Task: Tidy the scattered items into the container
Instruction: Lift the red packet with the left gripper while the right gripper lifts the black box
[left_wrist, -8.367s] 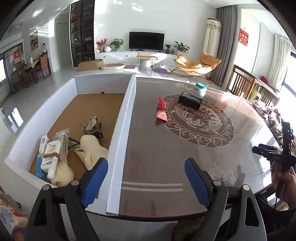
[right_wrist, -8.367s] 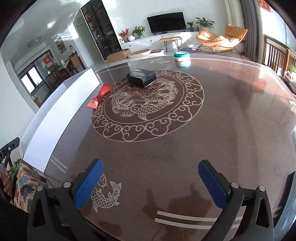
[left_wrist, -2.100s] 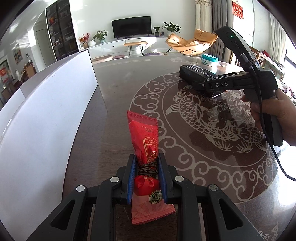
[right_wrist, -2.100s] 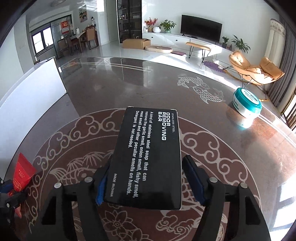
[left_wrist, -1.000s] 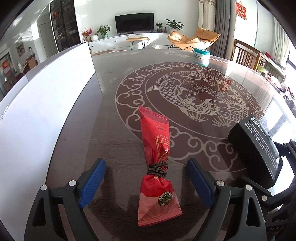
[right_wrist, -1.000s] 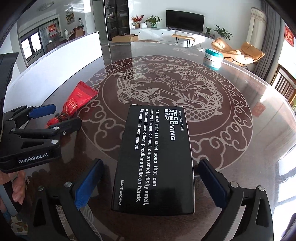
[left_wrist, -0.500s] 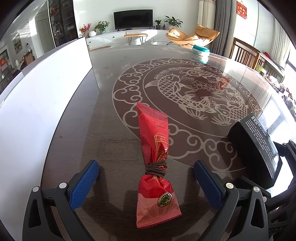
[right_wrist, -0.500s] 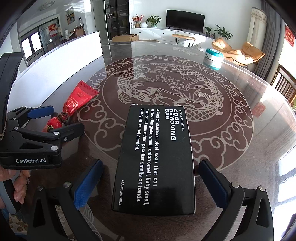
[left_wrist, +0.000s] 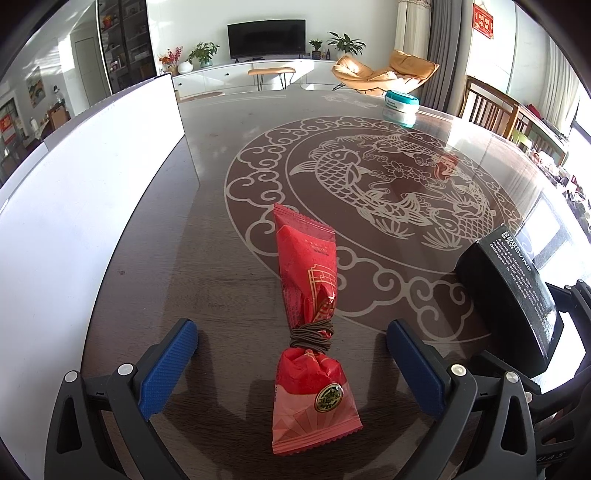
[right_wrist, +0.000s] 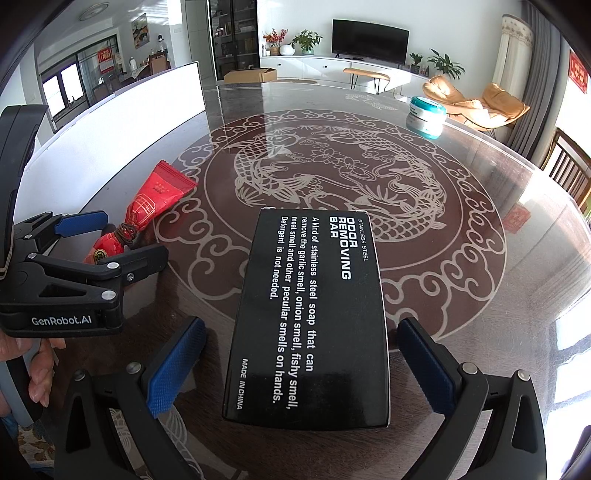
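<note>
A red snack packet (left_wrist: 310, 314), tied round with a brown band, lies flat on the dark patterned table (left_wrist: 207, 266). My left gripper (left_wrist: 291, 354) straddles the packet's tied end, open wide, with neither blue pad touching it. In the right wrist view a black box (right_wrist: 314, 314) printed "ODOR REMOVING BAR" lies between the spread fingers of my right gripper (right_wrist: 301, 365), which is open with a gap at each pad. That view also shows the left gripper (right_wrist: 110, 240) and the packet (right_wrist: 155, 199) to its left. The white container (left_wrist: 92, 184) runs along the table's left side.
A teal-lidded jar (right_wrist: 424, 116) stands at the far side of the table. The black box (left_wrist: 513, 291) sits just right of my left gripper. A person's hand (right_wrist: 37, 369) holds the left gripper's handle. Wooden chairs (left_wrist: 491, 107) line the right edge.
The left gripper's jaws have spread a little wider around the red packet, which stays lying on the table. The right gripper and the black box have not moved.
</note>
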